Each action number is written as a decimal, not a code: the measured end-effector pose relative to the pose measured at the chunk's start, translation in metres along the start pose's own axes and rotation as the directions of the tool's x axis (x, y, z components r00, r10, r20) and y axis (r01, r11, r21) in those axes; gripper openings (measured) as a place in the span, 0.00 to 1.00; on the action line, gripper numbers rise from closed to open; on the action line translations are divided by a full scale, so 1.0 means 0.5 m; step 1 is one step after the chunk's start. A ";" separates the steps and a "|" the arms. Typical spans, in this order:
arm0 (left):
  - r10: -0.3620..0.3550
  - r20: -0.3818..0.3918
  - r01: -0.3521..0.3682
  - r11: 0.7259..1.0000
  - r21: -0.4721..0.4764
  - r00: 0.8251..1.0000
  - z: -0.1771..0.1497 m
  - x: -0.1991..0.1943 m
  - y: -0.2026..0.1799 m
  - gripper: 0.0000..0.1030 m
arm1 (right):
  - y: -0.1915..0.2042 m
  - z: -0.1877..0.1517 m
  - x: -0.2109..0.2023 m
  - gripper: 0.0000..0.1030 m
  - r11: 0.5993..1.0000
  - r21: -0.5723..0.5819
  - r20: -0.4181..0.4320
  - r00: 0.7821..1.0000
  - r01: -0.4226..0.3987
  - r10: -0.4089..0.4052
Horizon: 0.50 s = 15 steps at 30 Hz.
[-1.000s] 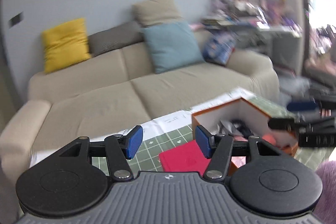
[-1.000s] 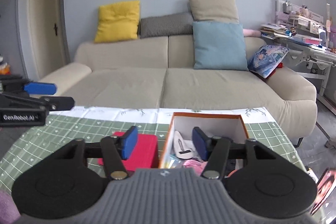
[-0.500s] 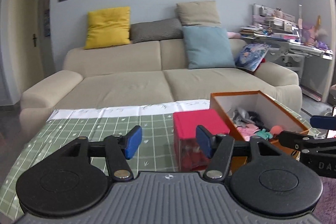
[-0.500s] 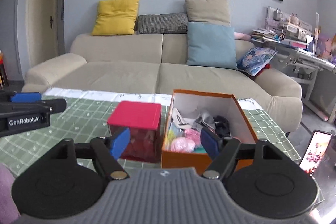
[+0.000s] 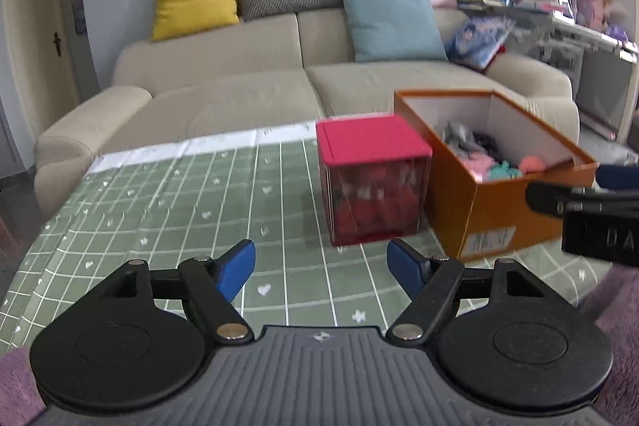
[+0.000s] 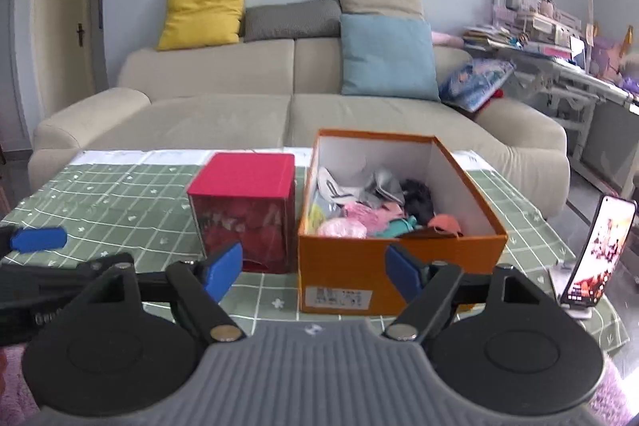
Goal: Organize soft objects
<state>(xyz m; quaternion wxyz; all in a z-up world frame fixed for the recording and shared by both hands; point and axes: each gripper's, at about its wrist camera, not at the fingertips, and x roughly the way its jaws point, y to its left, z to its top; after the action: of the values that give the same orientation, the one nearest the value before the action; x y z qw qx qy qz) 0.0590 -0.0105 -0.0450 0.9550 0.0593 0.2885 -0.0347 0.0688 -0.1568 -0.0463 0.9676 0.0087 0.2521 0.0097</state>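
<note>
Left gripper: our black two-finger left gripper with blue pads hovers low over the table; we see its jaws apart and opening, with only cloth showing between them; its blue-tipped finger also juts in at 9 o'clock of the right wrist view
Right gripper: our black two-finger right gripper with blue pads has its jaws apart and opening, nothing gripped; through the gap we see the near orange wall at 12 o'clock; its dark body enters the left wrist view at 3 o'clock
Table: green cloth with a white grid and small flower prints covers the table beneath both grippers
Red box: a cube with a red lid and clear sides showing red contents stands upright at 11 o'clock from the right gripper, just beside the orange box, a narrow gap between them
Orange box: an open orange cardboard shoebox with white inner walls stands at 12 o'clock, a label on its near face
Soft objects: a loose heap of small fabric pieces in pink, teal, grey, white, black and coral lies inside the orange box, below its rim
Phone: a smartphone with a lit screen is propped upright at 3 o'clock, near the table's right edge
Sofa: a beige fabric sofa stands beyond the table at 12 o'clock, bearing a yellow cushion and a light blue cushion
</note>
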 end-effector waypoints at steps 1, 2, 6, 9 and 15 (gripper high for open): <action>-0.001 -0.005 0.001 1.000 0.004 1.000 0.000 0.000 -0.001 0.86 | -0.001 -0.001 0.004 0.75 1.000 0.004 -0.008 1.000 0.007 -0.007; -0.001 -0.005 0.001 1.000 0.009 1.000 -0.001 -0.004 -0.003 0.86 | -0.002 -0.001 0.006 0.76 1.000 0.008 -0.012 1.000 0.012 -0.012; -0.008 -0.006 0.008 1.000 0.014 1.000 -0.002 -0.008 -0.003 0.86 | -0.002 -0.002 0.012 0.77 1.000 0.014 -0.019 1.000 0.023 -0.023; -0.009 -0.012 0.009 1.000 0.015 1.000 -0.003 -0.008 -0.003 0.87 | -0.001 -0.005 0.012 0.78 1.000 0.012 -0.020 0.999 0.026 -0.026; -0.011 -0.008 0.012 1.000 0.016 1.000 -0.003 -0.010 -0.004 0.87 | 0.000 -0.008 0.013 0.78 1.000 0.012 -0.020 0.999 0.026 -0.026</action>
<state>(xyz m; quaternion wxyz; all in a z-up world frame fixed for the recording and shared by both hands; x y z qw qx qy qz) 0.0540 -0.0123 -0.0437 0.9531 0.0654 0.2925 -0.0422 0.0725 -0.1566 -0.0527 0.9651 0.0114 0.2617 -0.0045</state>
